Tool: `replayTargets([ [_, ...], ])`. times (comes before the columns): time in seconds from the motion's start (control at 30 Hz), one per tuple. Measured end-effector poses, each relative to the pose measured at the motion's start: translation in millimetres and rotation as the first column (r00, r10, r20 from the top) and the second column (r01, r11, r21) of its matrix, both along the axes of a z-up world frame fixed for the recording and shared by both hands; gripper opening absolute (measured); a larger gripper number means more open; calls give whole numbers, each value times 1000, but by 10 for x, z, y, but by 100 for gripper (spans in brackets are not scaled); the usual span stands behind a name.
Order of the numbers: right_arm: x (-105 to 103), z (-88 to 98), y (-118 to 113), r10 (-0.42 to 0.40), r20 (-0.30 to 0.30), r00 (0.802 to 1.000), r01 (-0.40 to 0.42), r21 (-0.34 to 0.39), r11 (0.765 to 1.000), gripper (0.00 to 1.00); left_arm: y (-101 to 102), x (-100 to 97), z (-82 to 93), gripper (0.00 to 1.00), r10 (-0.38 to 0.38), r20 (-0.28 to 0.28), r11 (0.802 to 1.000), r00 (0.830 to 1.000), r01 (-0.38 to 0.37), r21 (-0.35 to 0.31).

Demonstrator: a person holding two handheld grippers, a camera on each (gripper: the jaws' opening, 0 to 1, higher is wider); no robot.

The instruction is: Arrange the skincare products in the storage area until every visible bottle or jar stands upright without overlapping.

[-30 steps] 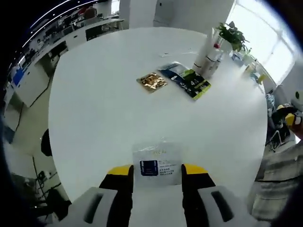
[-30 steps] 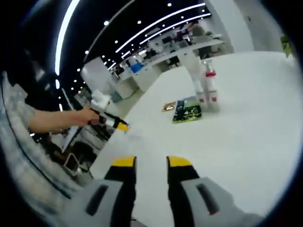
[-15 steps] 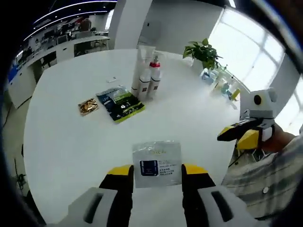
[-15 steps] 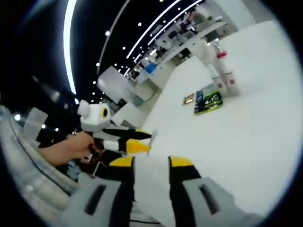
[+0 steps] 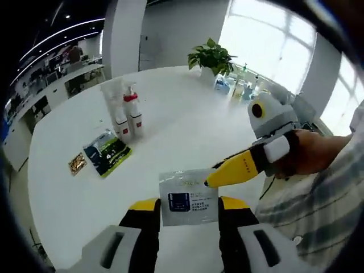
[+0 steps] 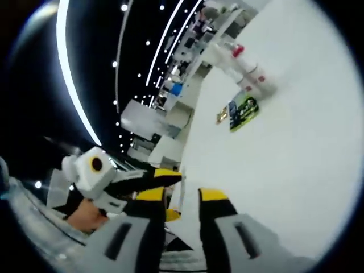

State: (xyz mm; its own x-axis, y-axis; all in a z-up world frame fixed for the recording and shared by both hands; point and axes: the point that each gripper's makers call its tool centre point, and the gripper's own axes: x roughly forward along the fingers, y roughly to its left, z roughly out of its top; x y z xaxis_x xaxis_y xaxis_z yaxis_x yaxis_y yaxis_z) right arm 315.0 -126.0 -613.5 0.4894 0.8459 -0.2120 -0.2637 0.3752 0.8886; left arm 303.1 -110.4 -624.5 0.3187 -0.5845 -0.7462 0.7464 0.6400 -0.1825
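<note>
White sachet (image 5: pixel 189 196) with a blue label sits pinched between the yellow-tipped jaws of the left hand-held gripper (image 5: pixel 189 207), held flat above the near edge of the white round worktop (image 5: pixel 170 131). Right hand (image 5: pixel 310 151) reaches in from the right of the left gripper view; its right hand-held gripper (image 5: pixel 219 176) points at the sachet, yellow tip touching or just over the top right corner. A striped sleeve (image 5: pixel 318 210) shows below it.

Versus 0.5 s ago: the right hand-held gripper was well apart from the sachet at the right edge, now it's at the sachet. Sachet grip unchanged.

Right gripper view: the right hand-held gripper's (image 6: pixel 181 196) jaws stand slightly apart, nothing clearly between them; the left hand-held gripper (image 6: pixel 151 176) lies just beside them.

Bottles (image 5: pixel 126 111) stand upright mid-worktop, touching; the green packet (image 5: pixel 107 154) and gold packet (image 5: pixel 77 164) lie flat near them.
</note>
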Motion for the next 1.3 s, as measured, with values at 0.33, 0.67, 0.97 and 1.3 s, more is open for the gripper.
replayTargets([
  [0.33, -15, -37, -147, 70, -35, 997, -70, -9, 998, 1, -348, -119, 31, 40, -57, 30, 998, 998, 56, 24],
  [0.67, -20, 193, -300, 121, -15, 992, -119, 127, 985, 0, -438, -135, 153, 42, -10, -128, 973, 992, -20, -229],
  [0.97, -133, 448, -329, 233, 71, 970, -243, 227, 943, 0, -499, -226, 440, 23, -30, -407, 820, 913, -210, -533],
  [1.3, -144, 489, -226, 240, 95, 966, -256, 227, 940, 3, -444, -244, 468, 3, -11, -477, 759, 879, -304, -577],
])
